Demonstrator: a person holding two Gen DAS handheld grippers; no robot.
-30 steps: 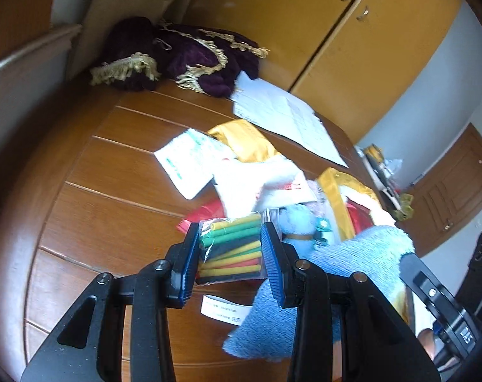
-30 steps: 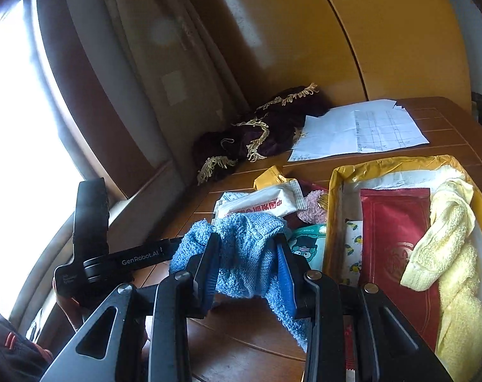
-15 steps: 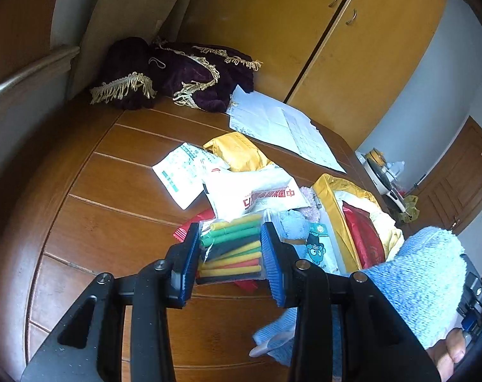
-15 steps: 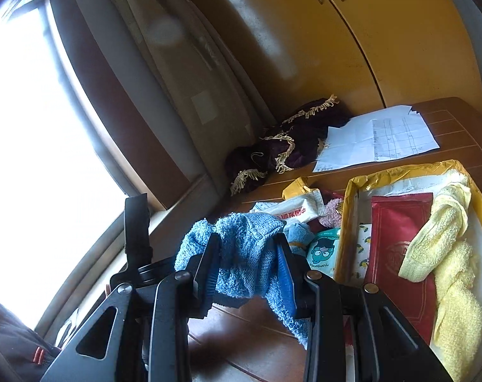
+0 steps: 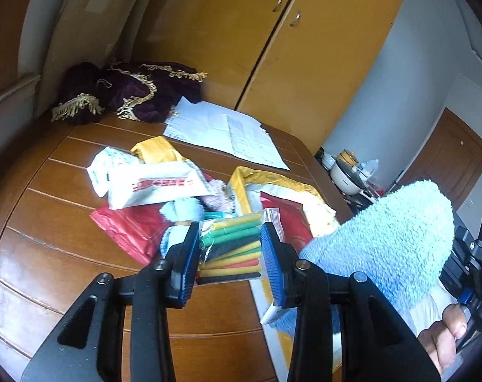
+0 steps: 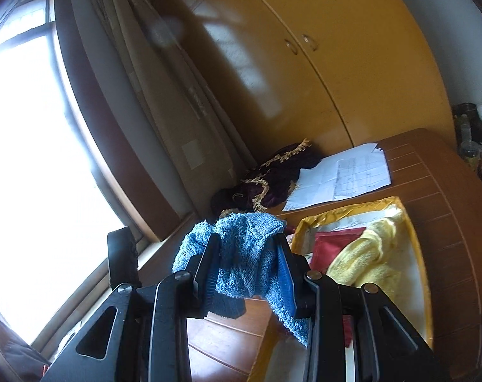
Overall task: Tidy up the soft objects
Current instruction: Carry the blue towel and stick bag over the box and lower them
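Observation:
My left gripper (image 5: 229, 243) is shut on a clear packet of coloured foam sticks (image 5: 231, 248), held in the air above the near rim of a gold-edged tray (image 5: 241, 178). The right gripper (image 6: 247, 254) is shut on a blue knitted towel (image 6: 241, 264) that droops from its jaws, raised above the table. That blue towel (image 5: 393, 245) bulks large at the right of the left wrist view, with a person's hand (image 5: 444, 334) below it. A yellow towel (image 6: 368, 261) and a red packet (image 6: 333, 242) lie inside the gold-edged tray (image 6: 413, 232).
On the wooden table (image 5: 49, 197) lie white packets (image 5: 151, 184), a red wrapper (image 5: 129, 222), a pale blue plush (image 5: 183, 208) and a pink fluffy piece (image 5: 218, 197). Papers (image 5: 228, 133) and a purple fringed cloth (image 5: 129, 92) sit at the back by the wardrobe (image 5: 272, 47). A window (image 6: 33, 159) is left.
Both grippers have risen from the table, each still holding its load. The left one has carried the stick packet rightward over the tray's edge. The blue towel now hangs higher.

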